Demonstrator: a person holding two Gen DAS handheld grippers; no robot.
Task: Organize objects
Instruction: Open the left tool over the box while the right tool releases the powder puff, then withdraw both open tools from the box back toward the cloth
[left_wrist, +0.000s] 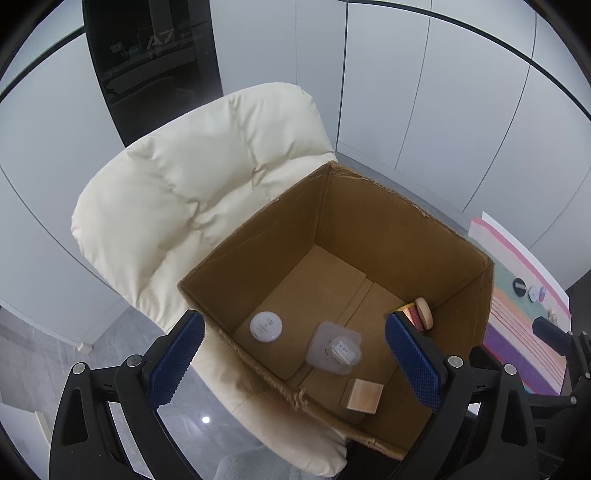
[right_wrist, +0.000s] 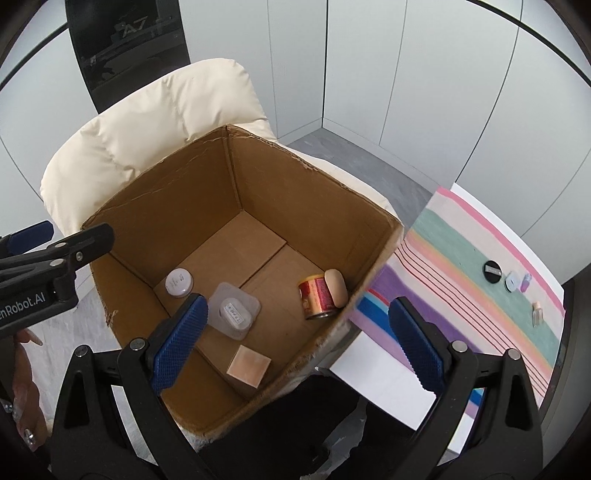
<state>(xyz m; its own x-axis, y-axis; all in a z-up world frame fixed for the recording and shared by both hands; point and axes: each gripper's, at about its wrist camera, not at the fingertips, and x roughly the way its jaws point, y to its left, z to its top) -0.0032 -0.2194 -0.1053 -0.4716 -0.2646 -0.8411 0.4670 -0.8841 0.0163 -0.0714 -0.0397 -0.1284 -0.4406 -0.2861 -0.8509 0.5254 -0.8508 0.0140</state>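
The cardboard box (right_wrist: 155, 206) is showing matt brown walls with rough, frayed rims, sitting against a soft, creased cream cushion (left_wrist: 192, 192). Inside, a glossy metal can (right_wrist: 316, 297), a smooth wooden block (right_wrist: 248, 366) and a frosted plastic container (right_wrist: 233, 310) are lying.

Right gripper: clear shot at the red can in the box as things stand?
Probably yes. The right gripper is open and empty above the open-topped box; the red can lies exposed by the right wall, a wooden disc leaning against it.
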